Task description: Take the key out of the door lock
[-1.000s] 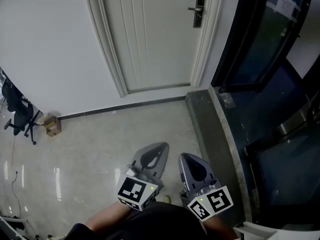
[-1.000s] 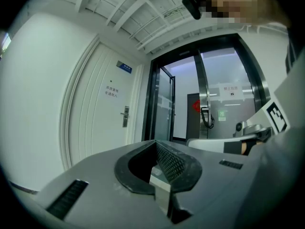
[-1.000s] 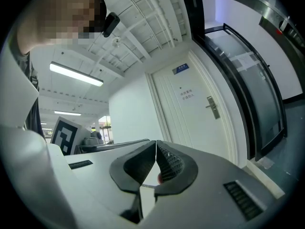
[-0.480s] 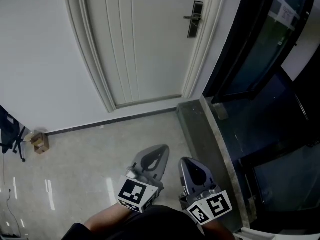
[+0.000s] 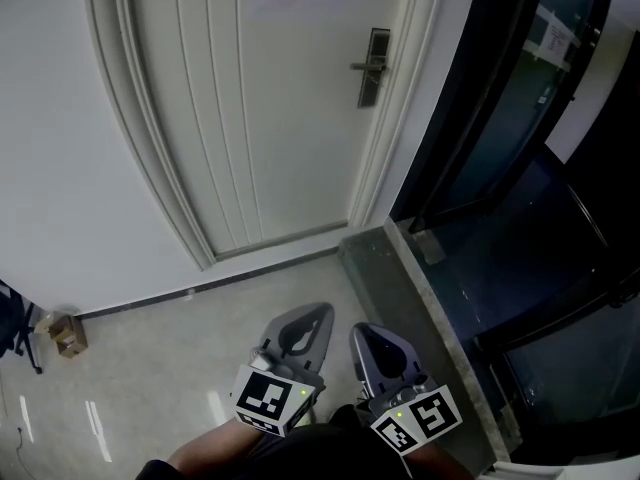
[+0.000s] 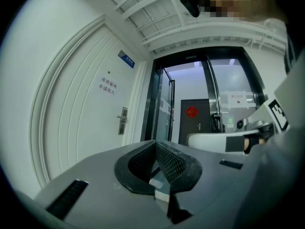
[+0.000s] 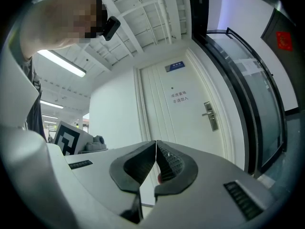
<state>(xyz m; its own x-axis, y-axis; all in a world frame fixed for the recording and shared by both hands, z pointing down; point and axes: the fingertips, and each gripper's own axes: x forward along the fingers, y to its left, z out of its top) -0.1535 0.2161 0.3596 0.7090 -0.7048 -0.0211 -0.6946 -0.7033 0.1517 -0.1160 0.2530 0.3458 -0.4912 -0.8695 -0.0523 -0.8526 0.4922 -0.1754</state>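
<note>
Left gripper, right gripper closed; ceiling only in gripper views.

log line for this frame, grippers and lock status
phase: pre-reach | left gripper: shut, empty | right gripper: shut, empty | door lock: well beyond both grippers, not touched | key: too small to tell

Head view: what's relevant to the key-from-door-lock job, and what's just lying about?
Job: door lock, white door, left gripper, right gripper, both shut; key too small to see.
Lying about: cardboard box, chair, glass doors.
</note>
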